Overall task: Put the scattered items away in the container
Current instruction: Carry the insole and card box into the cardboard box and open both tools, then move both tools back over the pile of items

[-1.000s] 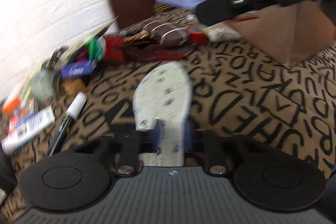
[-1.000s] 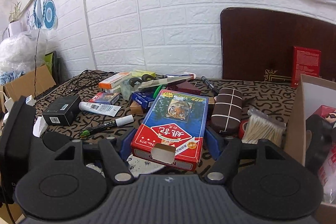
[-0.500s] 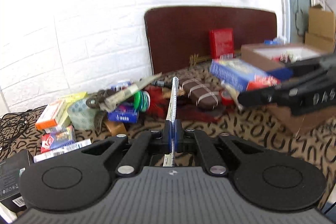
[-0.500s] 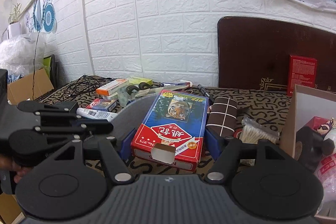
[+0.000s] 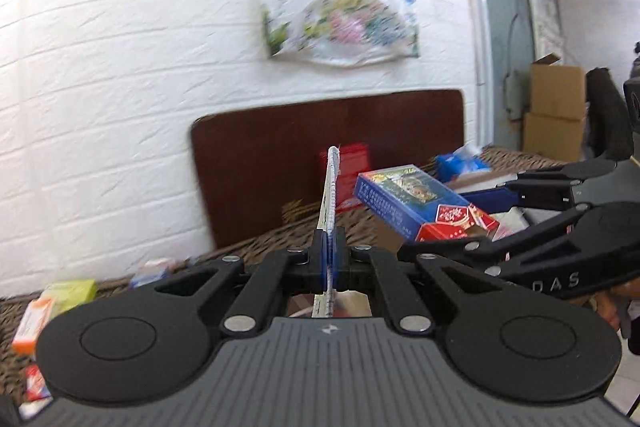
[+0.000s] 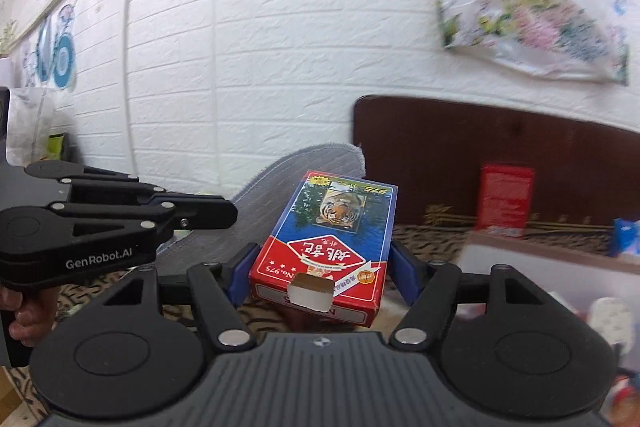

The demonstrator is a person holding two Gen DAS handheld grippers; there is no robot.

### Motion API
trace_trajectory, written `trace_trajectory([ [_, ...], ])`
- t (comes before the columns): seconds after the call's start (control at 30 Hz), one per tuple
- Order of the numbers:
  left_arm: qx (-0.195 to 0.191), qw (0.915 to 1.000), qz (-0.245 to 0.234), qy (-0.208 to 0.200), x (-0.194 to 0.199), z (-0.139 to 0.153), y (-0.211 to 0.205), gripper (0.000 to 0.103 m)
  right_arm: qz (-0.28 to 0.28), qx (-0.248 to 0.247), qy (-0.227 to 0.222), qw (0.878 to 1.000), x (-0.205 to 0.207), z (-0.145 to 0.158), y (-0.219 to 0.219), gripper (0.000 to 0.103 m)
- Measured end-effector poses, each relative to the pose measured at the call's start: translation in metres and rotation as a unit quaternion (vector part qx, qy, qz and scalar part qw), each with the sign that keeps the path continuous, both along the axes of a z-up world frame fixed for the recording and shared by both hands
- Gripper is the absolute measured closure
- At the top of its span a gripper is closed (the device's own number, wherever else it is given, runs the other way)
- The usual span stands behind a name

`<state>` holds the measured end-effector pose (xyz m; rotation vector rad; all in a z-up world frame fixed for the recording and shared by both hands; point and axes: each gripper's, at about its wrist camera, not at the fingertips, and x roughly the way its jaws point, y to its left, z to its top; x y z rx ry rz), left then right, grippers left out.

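Note:
My left gripper is shut on a thin shoe insole, held edge-on and upright in the air; its grey underside shows in the right wrist view. My right gripper is shut on a red and blue card box with a tiger picture, also raised; it shows in the left wrist view just right of the insole. The open cardboard box lies below and to the right of the card box, with items inside.
A dark brown board leans on the white brick wall with a red box in front. Small boxes lie on the patterned table at left. Stacked cardboard boxes stand far right.
Both grippers have risen and tilted up, and the table has dropped low in both views. The insole and the card box stay gripped and now sit close side by side.

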<state>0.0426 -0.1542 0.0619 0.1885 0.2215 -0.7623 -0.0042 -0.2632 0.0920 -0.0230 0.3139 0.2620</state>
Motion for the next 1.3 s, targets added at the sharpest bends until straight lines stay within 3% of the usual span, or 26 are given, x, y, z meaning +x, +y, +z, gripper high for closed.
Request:
trace_trajectory([
  [0.3,-0.004,0.9957,-0.088,0.026,0.008,-0.006,-0.105,0.098,-0.119,-0.010,0.008,0.993,-0.013,-0.004,-0.101,0.035],
  [0.6,0.044,0.9929,-0.094,0.058,0.008,-0.032,-0.130,0.094,-0.179,0.010,0.074,0.981,-0.002,-0.051,-0.152,0.035],
  [0.73,0.066,0.9919,-0.091,0.060,0.005,-0.038,-0.135,0.080,-0.189,0.022,0.100,0.977,0.003,-0.064,-0.160,0.032],
  [0.8,0.071,0.9928,-0.083,0.051,0.001,-0.039,-0.136,0.063,-0.190,0.026,0.107,0.976,0.003,-0.067,-0.160,0.030],
  [0.83,0.074,0.9928,-0.079,0.051,0.000,-0.039,-0.136,0.037,-0.189,0.026,0.108,0.976,0.002,-0.068,-0.159,0.025],
  [0.87,0.074,0.9932,-0.074,0.051,-0.002,-0.038,-0.134,0.022,-0.191,0.024,0.108,0.975,0.001,-0.068,-0.158,0.024],
  [1.0,0.066,0.9940,-0.072,0.050,-0.008,-0.033,-0.124,0.019,-0.204,0.019,0.100,0.974,-0.006,-0.065,-0.156,0.010],
  [1.3,0.018,0.9970,-0.055,0.052,-0.021,-0.014,-0.075,0.018,-0.181,0.014,0.054,0.982,-0.024,-0.038,-0.121,0.009],
])
